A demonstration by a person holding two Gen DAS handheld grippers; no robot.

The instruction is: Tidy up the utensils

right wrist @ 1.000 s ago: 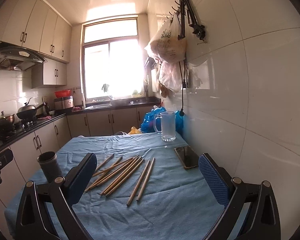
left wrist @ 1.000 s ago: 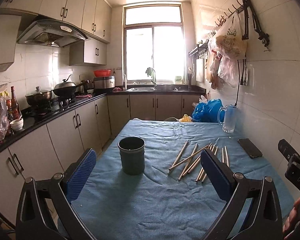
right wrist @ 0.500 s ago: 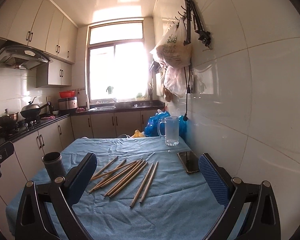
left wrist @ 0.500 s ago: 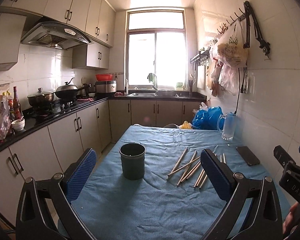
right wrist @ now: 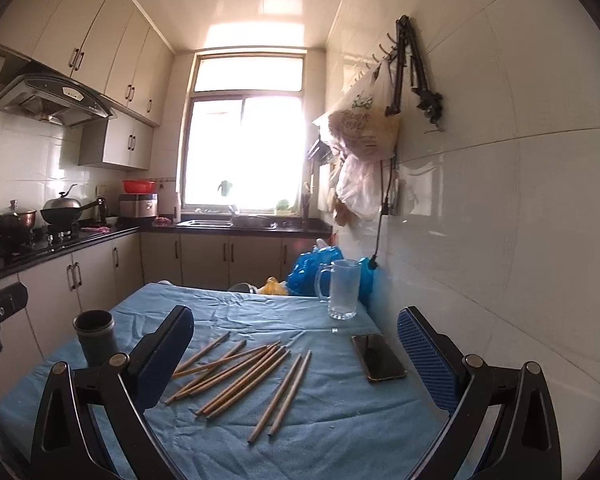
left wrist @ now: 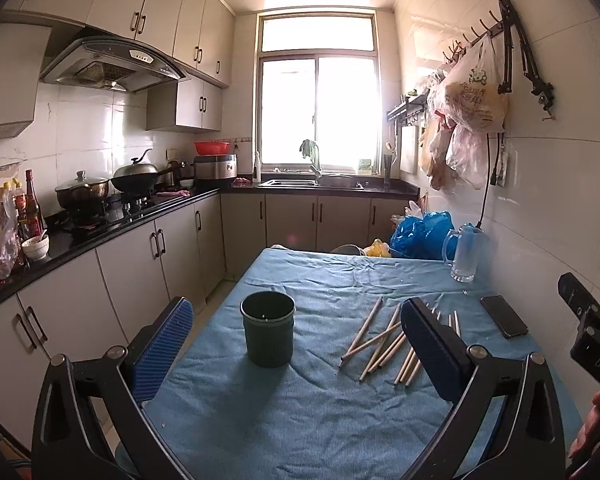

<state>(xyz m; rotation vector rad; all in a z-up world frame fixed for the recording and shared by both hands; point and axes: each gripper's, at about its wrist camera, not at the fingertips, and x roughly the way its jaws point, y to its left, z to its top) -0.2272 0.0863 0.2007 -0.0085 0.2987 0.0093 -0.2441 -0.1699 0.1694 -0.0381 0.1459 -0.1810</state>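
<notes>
Several wooden chopsticks (right wrist: pixel 244 372) lie scattered on the blue tablecloth (right wrist: pixel 340 420); they also show in the left wrist view (left wrist: pixel 380 344). A dark green cup (left wrist: pixel 267 330) stands upright and empty to their left; it shows in the right wrist view (right wrist: pixel 95 337) too. My left gripper (left wrist: pixel 296 344) is open and empty, held above the table in front of the cup. My right gripper (right wrist: pixel 296 344) is open and empty, above the table in front of the chopsticks.
A black phone (right wrist: pixel 378 357) lies right of the chopsticks. A glass mug (right wrist: pixel 342 289) stands at the far right, blue bags (left wrist: pixel 420 234) behind it. The tiled wall (right wrist: pixel 500 220) runs along the table's right side. Kitchen counter (left wrist: pixel 100 224) is at left.
Both grippers have tilted upward and drawn back a little, so the table sits lower in both views. Nothing on the table has moved.
</notes>
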